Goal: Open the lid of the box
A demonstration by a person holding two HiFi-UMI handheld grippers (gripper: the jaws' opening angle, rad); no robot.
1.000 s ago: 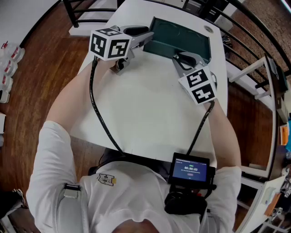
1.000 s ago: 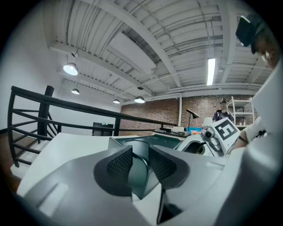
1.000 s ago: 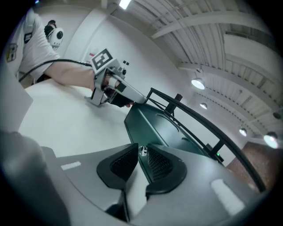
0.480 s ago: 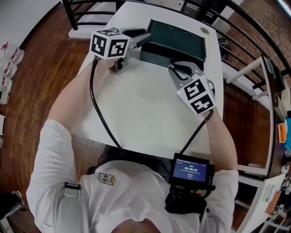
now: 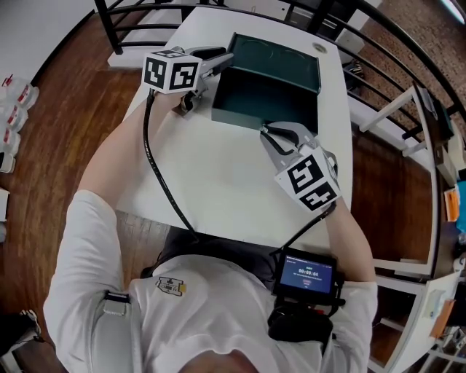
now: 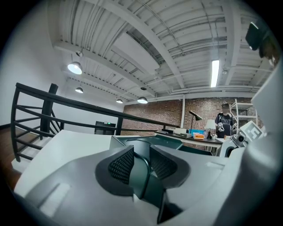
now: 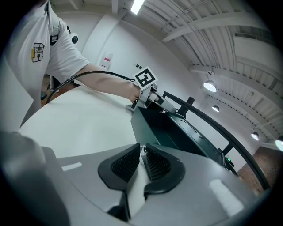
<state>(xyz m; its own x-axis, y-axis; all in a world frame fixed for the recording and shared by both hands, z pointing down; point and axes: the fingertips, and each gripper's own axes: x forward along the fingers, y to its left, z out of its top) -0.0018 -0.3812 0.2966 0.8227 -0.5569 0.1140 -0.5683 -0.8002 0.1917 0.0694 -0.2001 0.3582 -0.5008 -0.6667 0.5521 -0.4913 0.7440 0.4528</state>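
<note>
A dark green box [image 5: 266, 98] stands open at the far side of the white table [image 5: 218, 175], its lid [image 5: 280, 55] tipped back behind it. My left gripper [image 5: 218, 62] is at the box's left wall. In the left gripper view its jaws [image 6: 141, 163] stand open, with the thin wall edge [image 6: 142, 181] between the pads and not pressed. My right gripper [image 5: 268, 132] sits just in front of the box's near right corner, its pads [image 7: 141, 161] almost together with nothing held. The right gripper view shows the box [image 7: 168, 132] and the left gripper [image 7: 152, 99] at its far corner.
A black railing [image 5: 131, 11] runs round the far end of the table, with wooden floor [image 5: 65, 109] to the left. White frames [image 5: 393, 116] stand to the right. A small round mark [image 5: 318, 48] lies by the lid. A small screen [image 5: 309, 275] hangs at the person's chest.
The lid has swung from down to tipped back, and the box's inside now shows. My right gripper has drawn back toward the person. My left gripper stays at the left wall.
</note>
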